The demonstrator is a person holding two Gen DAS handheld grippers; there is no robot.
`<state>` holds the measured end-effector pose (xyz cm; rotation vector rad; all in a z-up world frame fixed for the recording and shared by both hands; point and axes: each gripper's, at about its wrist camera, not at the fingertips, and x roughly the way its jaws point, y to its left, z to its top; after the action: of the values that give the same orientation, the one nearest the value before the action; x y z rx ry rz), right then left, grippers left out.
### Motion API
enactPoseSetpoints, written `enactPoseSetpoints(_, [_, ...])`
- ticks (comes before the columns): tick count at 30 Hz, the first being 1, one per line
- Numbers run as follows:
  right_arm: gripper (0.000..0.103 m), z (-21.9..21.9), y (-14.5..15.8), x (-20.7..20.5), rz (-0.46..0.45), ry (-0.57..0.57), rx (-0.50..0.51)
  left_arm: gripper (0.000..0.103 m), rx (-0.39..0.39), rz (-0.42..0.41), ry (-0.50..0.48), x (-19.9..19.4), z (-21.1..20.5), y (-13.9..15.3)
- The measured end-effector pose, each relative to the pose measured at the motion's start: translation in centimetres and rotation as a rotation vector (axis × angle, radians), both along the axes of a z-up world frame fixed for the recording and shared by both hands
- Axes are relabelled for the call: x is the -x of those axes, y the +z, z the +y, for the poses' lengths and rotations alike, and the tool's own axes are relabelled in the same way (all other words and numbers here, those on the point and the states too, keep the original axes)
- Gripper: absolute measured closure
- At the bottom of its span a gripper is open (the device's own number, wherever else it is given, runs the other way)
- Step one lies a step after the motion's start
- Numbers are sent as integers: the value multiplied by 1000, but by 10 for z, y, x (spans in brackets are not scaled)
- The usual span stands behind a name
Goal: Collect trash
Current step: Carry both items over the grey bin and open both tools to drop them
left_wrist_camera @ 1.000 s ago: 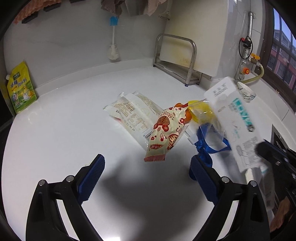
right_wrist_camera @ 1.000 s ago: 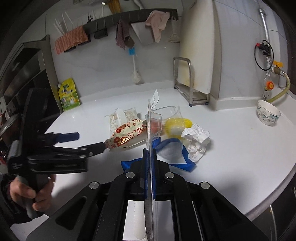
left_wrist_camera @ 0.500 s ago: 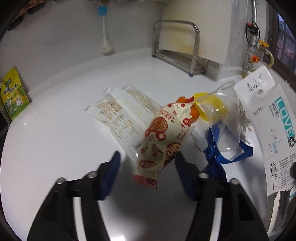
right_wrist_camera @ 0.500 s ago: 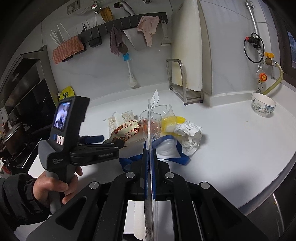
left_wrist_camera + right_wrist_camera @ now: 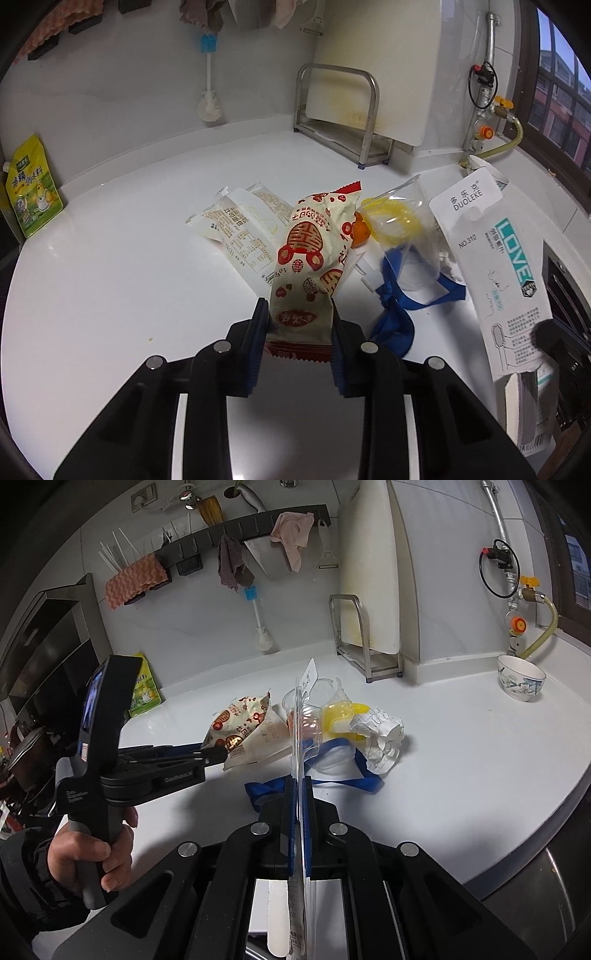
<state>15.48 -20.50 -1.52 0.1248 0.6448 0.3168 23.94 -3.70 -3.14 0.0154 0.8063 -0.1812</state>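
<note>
A red-and-cream snack wrapper (image 5: 314, 266) stands between the blue pads of my left gripper (image 5: 299, 321). The jaws are closing and the pads press on its sides. In the right wrist view the wrapper (image 5: 240, 727) tilts up off the white counter (image 5: 461, 738) at the left gripper's tip (image 5: 221, 755). My right gripper (image 5: 299, 790) is shut on a white toothbrush package (image 5: 491, 266), seen edge-on (image 5: 297, 738). A white wrapper (image 5: 240, 229), a clear cup with something yellow inside (image 5: 395, 221), a blue strap (image 5: 395, 317) and crumpled paper (image 5: 380, 738) lie in one heap.
A green-yellow pouch (image 5: 33, 195) leans on the back wall at the left. A metal rack (image 5: 343, 110) holds a cutting board at the back. A bowl (image 5: 521, 677) sits at the far right. The counter's curved edge (image 5: 535, 812) runs close on the right.
My left gripper came forward to the snack wrapper and its jaws narrowed from wide apart to pressing on it. The right gripper kept its hold on the package.
</note>
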Motion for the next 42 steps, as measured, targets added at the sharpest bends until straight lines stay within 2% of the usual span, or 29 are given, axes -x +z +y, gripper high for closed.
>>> enactPoseSetpoints(10, [100,4,6,37,6,-29,-20,73,-8,-31,-4,77,15,17])
enactPoseSetpoints(20, [100,15,12,112,0,-90,-49,73,-6,-68,-44,169,24,30])
enactPoseSetpoints(32, [100,40,-8,214,39,-149,-80,73,8,-17,-106,252,26,0])
enactPoseSetpoints(39, [100,48,-33,247,80,-167,-82,73,-18,-26,-145,279,16,-13])
enactPoseSetpoints(42, [100,50,-41,255,99,-171,-90,73,-13,0,-158,285,14,-24])
